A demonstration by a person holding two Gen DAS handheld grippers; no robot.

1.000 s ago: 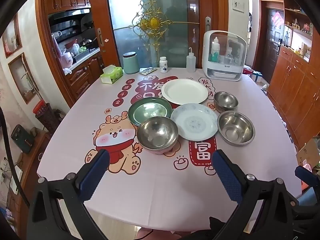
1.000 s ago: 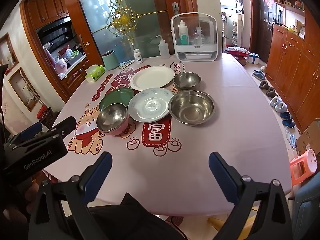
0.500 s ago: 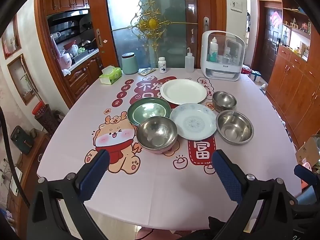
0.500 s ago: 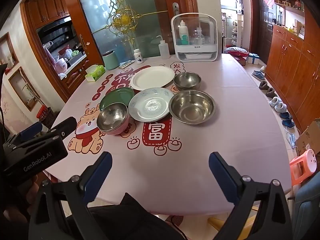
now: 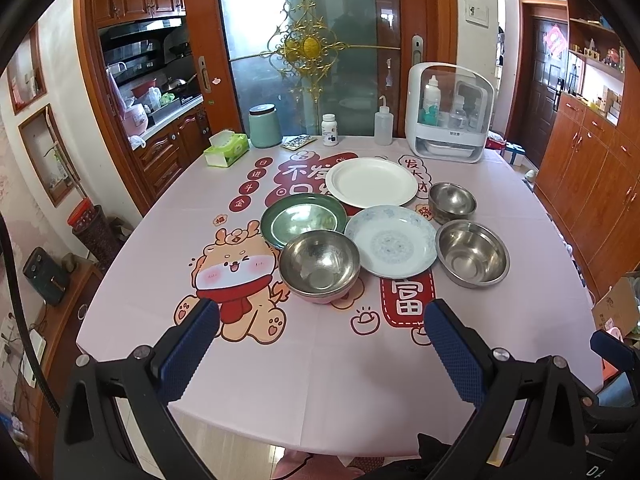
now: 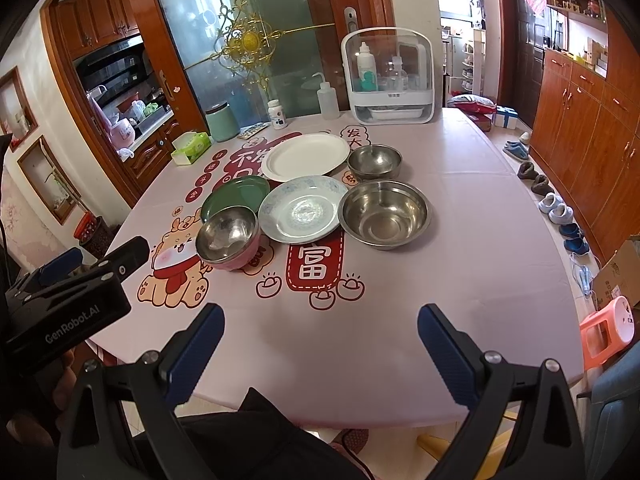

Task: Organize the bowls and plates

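Nothing is stacked yet: the white round plate [image 5: 371, 182], patterned plate [image 5: 391, 241], green plate [image 5: 303, 217] and three steel bowls [image 5: 319, 265] lie separately mid-frame; the left gripper [image 5: 320, 336] and right gripper [image 6: 318, 334] hang spread apart, empty.

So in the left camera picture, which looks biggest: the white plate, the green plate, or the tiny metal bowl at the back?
1. white plate
2. green plate, partly hidden by a bowl in front
3. small metal bowl
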